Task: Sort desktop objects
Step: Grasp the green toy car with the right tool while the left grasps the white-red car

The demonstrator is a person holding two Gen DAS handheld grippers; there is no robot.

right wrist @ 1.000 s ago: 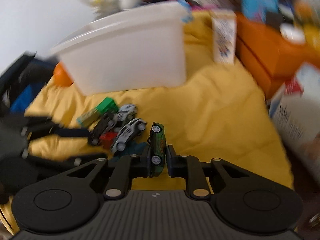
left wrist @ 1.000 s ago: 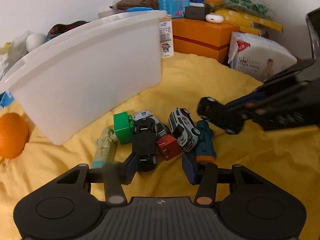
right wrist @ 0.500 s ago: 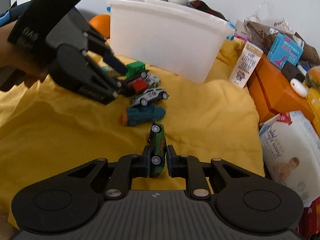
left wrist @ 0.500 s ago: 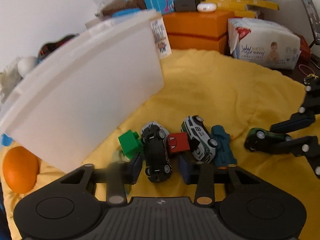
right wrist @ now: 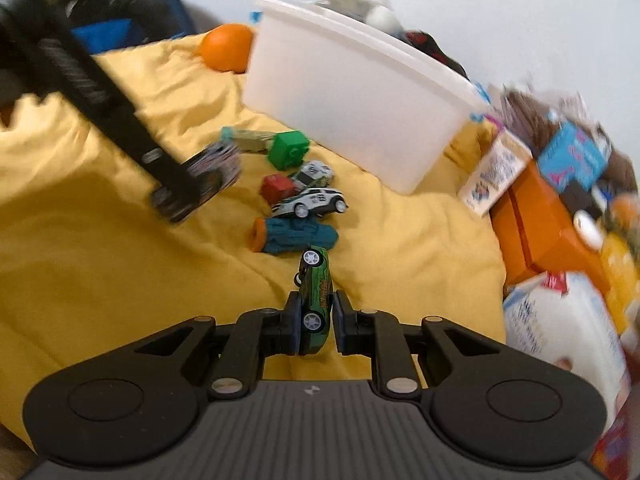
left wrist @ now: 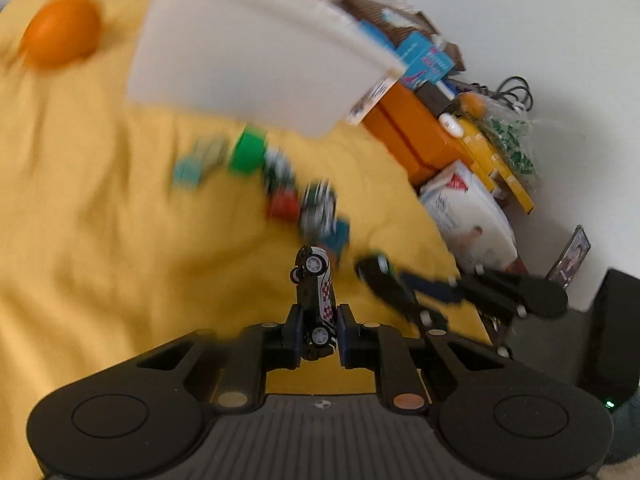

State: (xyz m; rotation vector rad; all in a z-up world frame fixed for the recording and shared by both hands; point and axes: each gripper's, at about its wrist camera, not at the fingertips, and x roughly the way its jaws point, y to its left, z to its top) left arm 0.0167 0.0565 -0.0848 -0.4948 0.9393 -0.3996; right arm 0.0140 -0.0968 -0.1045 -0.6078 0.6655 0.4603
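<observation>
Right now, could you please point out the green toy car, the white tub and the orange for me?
green toy car (right wrist: 316, 296), right wrist view, on its side panel.
white tub (right wrist: 352, 108), right wrist view, on its front wall.
orange (right wrist: 226, 48), right wrist view, on its rounded front.

A rumpled yellow cloth (right wrist: 120, 240) covers the surface under me. Directly on it: a white plastic tub (right wrist: 352, 120) toward the back, an orange (right wrist: 226, 48) just beside its left end, and in front of the tub a loose cluster comprising a green block (right wrist: 289, 150), a red block (right wrist: 276, 188), two white toy cars (right wrist: 314, 202), a teal toy (right wrist: 294, 234) and a pale green piece (right wrist: 248, 138). At the cloth's right edge stands an orange box (right wrist: 540, 224).
</observation>
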